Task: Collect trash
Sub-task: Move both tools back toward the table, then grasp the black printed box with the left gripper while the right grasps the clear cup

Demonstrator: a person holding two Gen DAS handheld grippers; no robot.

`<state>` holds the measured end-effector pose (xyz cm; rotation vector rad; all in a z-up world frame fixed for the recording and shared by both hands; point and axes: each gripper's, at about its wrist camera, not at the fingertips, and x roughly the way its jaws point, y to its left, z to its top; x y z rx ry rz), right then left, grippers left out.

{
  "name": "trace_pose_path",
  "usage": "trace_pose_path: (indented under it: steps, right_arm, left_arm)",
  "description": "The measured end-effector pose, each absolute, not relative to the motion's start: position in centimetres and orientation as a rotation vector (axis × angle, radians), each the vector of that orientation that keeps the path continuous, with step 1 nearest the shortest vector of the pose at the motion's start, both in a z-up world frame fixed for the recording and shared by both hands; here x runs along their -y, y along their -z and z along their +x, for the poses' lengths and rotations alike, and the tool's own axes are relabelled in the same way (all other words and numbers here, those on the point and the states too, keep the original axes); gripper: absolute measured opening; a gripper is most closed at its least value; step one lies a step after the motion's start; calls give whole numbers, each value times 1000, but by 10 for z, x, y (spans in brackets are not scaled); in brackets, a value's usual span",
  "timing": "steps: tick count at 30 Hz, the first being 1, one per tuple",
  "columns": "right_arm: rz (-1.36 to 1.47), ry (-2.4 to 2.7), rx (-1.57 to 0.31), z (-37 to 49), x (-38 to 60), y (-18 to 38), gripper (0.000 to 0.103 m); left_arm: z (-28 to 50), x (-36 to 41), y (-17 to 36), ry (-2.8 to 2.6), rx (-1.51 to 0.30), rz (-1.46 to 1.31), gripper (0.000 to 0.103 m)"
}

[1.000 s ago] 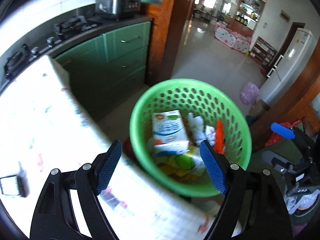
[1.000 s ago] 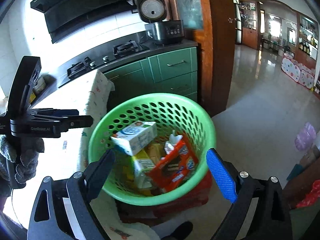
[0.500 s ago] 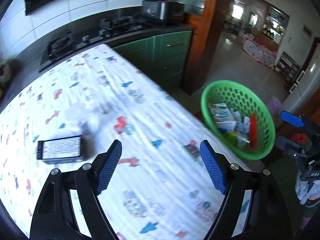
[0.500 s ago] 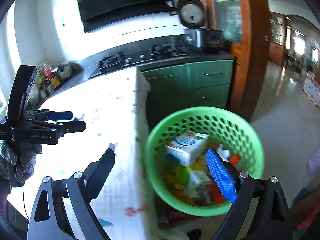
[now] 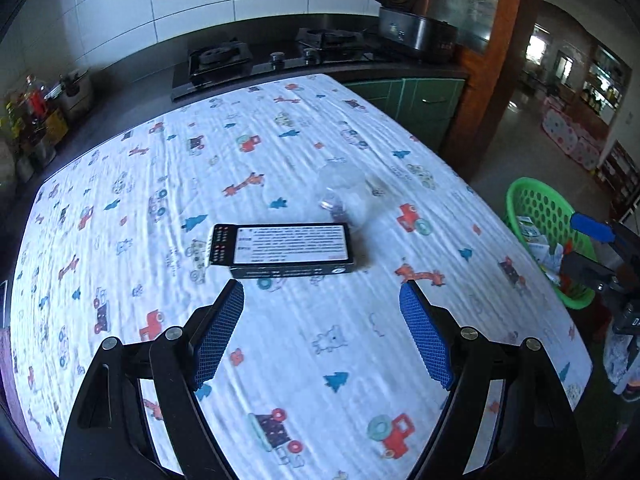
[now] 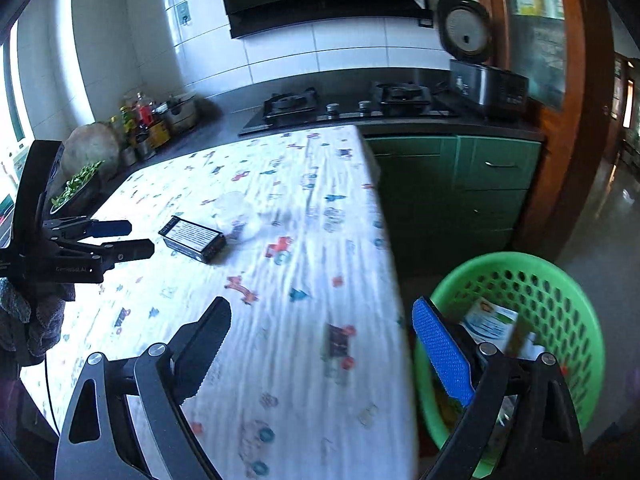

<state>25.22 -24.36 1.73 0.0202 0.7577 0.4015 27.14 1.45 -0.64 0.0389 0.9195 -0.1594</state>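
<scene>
Left gripper [image 5: 321, 330] spread wide over the table [image 5: 120, 280], holding nothing, fingers apart just short of the black box [image 5: 286, 249]. Black box lying flat on the patterned tablecloth [image 5: 360, 380], white label up, near table middle. Clear plastic cup [image 5: 344, 200] just beyond the box, possibly on its side; too blurred to tell. Right gripper [image 6: 322, 354] also wide and holding nothing, straddling the table's right edge, one finger over cloth, the blue pad [image 6: 444, 356] in front of the green basket [image 6: 576, 300]. Green basket standing on the floor beside the table, already holding a milk carton [image 6: 490, 322] and other wrappers. Stove [image 6: 348, 106] and rice cooker [image 6: 480, 72] on the counter behind.
</scene>
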Motion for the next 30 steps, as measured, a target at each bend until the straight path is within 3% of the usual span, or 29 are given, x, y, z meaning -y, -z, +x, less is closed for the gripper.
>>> trace_pose_path:
  steps: [30]
  right_arm:
    - [-76,-531,-850,391,77,30,80]
  left_arm:
    - [279,-91,49,84,-1002,-69,79]
